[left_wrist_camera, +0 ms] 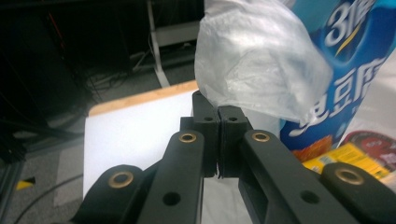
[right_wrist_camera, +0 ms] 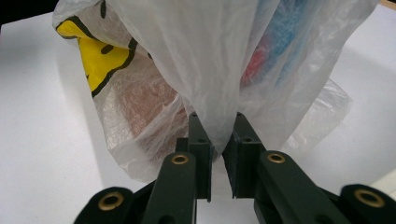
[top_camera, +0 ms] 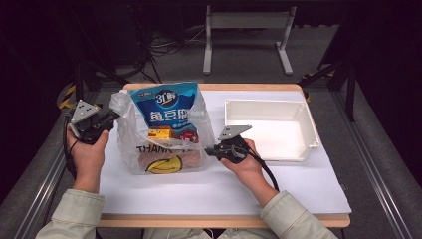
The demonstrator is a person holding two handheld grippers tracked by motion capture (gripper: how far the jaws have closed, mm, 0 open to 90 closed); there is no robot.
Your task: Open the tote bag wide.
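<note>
A clear plastic bag (top_camera: 164,159) with a yellow smiley print stands on the white table top. In it stand a tall blue snack packet (top_camera: 166,107) and a small yellow box (top_camera: 160,133). My left gripper (top_camera: 113,117) is at the bag's upper left. In the left gripper view its jaws (left_wrist_camera: 218,114) meet on a bunched flap of the plastic (left_wrist_camera: 252,60), with the blue packet (left_wrist_camera: 350,70) behind. My right gripper (top_camera: 209,148) is at the bag's right side. In the right gripper view it (right_wrist_camera: 218,135) pinches a fold of the bag (right_wrist_camera: 196,56).
A white open tray (top_camera: 266,103) sits at the back right of the table, close to my right hand. The white sheet (top_camera: 224,189) covers the table up to its wooden front edge. A metal frame stands on the floor beyond the table.
</note>
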